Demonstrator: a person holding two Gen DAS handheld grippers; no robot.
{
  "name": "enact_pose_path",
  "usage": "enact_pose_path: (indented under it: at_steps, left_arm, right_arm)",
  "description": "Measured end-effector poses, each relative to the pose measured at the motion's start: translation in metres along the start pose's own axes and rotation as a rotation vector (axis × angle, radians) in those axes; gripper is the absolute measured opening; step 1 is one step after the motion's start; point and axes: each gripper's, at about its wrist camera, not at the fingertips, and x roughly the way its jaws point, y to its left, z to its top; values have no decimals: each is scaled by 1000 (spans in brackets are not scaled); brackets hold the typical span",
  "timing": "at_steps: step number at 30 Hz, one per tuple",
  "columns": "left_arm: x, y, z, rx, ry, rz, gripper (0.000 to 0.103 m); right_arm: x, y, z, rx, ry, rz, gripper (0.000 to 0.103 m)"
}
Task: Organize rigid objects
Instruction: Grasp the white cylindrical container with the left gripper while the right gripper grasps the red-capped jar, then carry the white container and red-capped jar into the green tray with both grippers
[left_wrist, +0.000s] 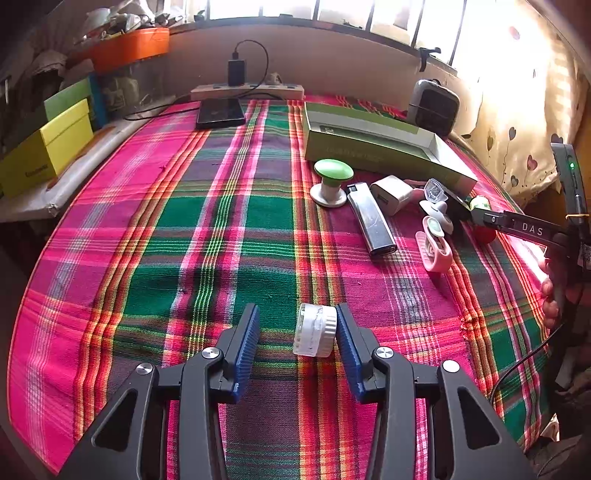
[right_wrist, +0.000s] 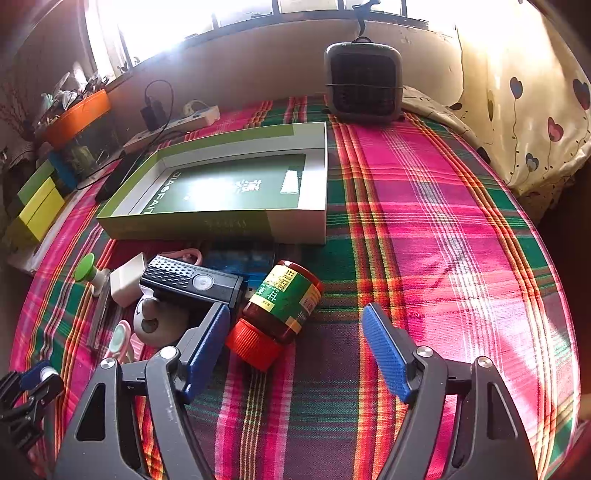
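In the left wrist view a small white ribbed jar (left_wrist: 316, 330) lies on its side on the plaid cloth between the blue pads of my left gripper (left_wrist: 295, 314). It rests against the right pad, and a gap separates it from the left pad, so the jaws stand open. In the right wrist view a sauce jar (right_wrist: 284, 299) with a green label and a red lid (right_wrist: 253, 347) lies on its side between the fingers of my right gripper (right_wrist: 295, 314). It sits close to the left finger and is not gripped. An open green box (right_wrist: 229, 221) stands just behind it.
A cluster lies left of the sauce jar: black torch (right_wrist: 188, 280), white plug (left_wrist: 391, 192), silver lighter (left_wrist: 371, 221), green-topped knob (left_wrist: 332, 181), pink clips (left_wrist: 436, 251). A small fan (right_wrist: 364, 81), power strip (left_wrist: 247, 90) and dark phone (left_wrist: 221, 112) sit at the back. Yellow boxes (left_wrist: 48, 147) stand at left.
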Motion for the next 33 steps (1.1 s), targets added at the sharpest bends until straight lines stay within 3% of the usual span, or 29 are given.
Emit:
enact_pose_path:
  at_steps: [9,10,11,23,33]
  left_arm:
    - [1,-3,1,3,1,-13,23]
    - [2,-4,1,5,1,-12,22]
    - [2,-4,2,6,2,-14,21]
    - [4,-6,13,22,-5,-31,18]
    - [8,-20,43,64,-31,-56,18]
  right_arm:
    - [5,-3,0,2,6,-12,44]
    - [4,-3,0,0,4,-13,34]
    - [4,-3,0,0,5,-15,33]
    - [-10,0,-2,-16,-21,-5,33]
    - [-28,2,6,-15,-55,19,33]
